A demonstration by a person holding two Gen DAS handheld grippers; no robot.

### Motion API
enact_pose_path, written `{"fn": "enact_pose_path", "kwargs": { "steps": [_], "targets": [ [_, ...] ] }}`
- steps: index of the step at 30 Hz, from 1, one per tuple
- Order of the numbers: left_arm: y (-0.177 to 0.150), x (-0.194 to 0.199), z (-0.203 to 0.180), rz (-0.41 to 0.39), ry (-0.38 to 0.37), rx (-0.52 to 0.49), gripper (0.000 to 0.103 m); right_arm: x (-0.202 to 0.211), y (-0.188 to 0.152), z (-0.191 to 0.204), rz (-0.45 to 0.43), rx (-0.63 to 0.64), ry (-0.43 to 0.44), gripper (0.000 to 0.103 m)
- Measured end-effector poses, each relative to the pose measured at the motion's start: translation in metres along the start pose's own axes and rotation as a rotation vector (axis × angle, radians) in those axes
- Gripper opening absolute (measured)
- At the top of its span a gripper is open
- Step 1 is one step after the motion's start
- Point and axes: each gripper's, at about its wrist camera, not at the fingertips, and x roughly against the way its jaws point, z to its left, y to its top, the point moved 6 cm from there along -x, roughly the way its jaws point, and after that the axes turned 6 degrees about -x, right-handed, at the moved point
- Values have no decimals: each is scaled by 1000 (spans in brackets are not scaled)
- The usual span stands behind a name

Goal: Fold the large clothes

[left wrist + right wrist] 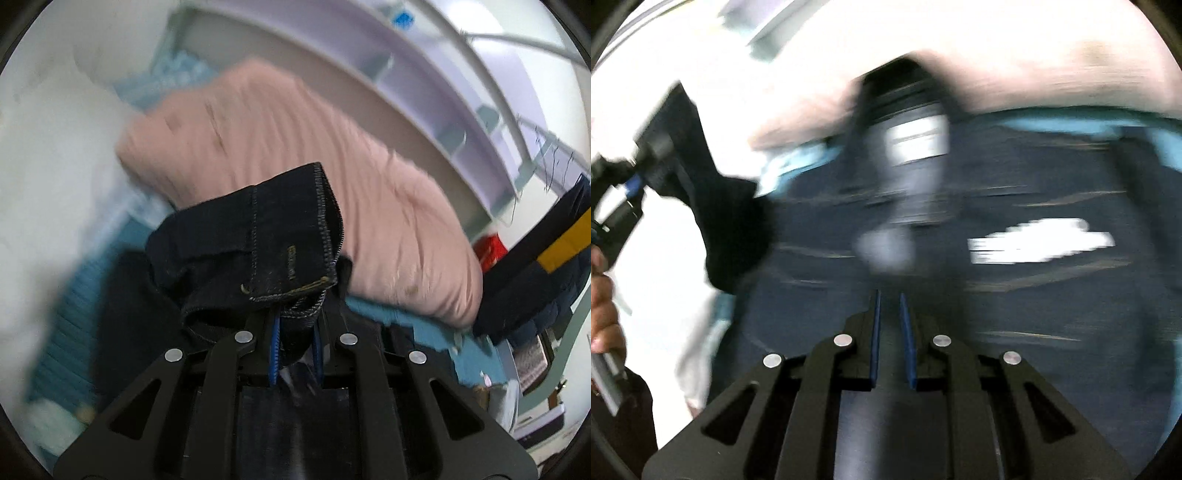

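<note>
- The work surface is a bed covered by a teal-blue sheet (402,325) — no desk shows. A large, puffy pale-pink quilt (295,166) lies heaped across it, and a soft white mass (48,177), badly blurred, fills the left of the left wrist view.
- Behind the bed a pale lilac shelf unit with open compartments (436,96) runs along a light wall; a small bright-blue item sits high on it, too smeared to name.
- At the right edge of the left wrist view hangs a dark navy garment with a yellow stripe (554,251), with something red (491,251) beside it, half hidden behind the pink quilt.
- The task's thing, a pair of dark indigo denim jeans with tan stitching (255,243), lies partly spread on the teal sheet. One bunched fold of its stitched hem stands up just ahead of the left gripper (295,325), whose blue-padded fingers are pinching that fold.
- In the right wrist view the same denim (1015,302) spreads flat under the right gripper (891,299). Its blue pads stand narrowly apart, nothing visibly caught between them — heavy motion blur makes contact with the cloth impossible to judge.
- White patches on the denim, seemingly labels, are unreadable streaks.
- At the left rim of the right wrist view a hand (604,306) grips a handle, cut off by the frame; the left gripper's dark body appears above it, holding up a black-looking flap of cloth.
</note>
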Motion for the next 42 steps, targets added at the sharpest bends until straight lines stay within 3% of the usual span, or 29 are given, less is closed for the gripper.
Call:
{"fn": "enact_pose_path", "kwargs": {
  "steps": [3,6,10,16,23,26,28,32,34,37,39,41,42],
  "targets": [
    [-29,-47,-8,74,-3,14,13,42,6,-72,-63,-39,-148,12],
    [-62,-89,-12,159,48,-13,13,72,7,-133,-107,-88,-279,12],
    [-97,-117,-14,229,73,-30,14,104,8,-207,-156,-227,-370,12],
    [-113,-140,-22,286,107,-44,17,130,9,-270,-219,-365,-447,13],
    [-115,-148,-32,298,110,-46,28,149,-2,-327,-261,-540,-455,22],
    [-115,-144,-41,275,72,-20,42,149,2,-341,-299,-631,-414,34],
    [-114,-140,-50,253,21,-12,67,152,4,-348,-328,-681,-412,39],
    [-121,-145,-68,274,15,-95,69,154,10,-371,-373,-773,-452,40],
    [-127,-150,-72,294,32,-142,74,155,13,-381,-401,-815,-458,41],
    [-129,-150,-78,303,61,-184,75,150,22,-389,-413,-806,-453,45],
    [-133,-151,-86,319,-8,-163,75,149,28,-393,-429,-797,-438,46],
    [-137,-149,-90,322,-30,-152,75,148,31,-396,-440,-786,-424,45],
    [-139,-150,-93,324,-36,-161,75,148,31,-397,-446,-778,-420,40]
  ]
}}
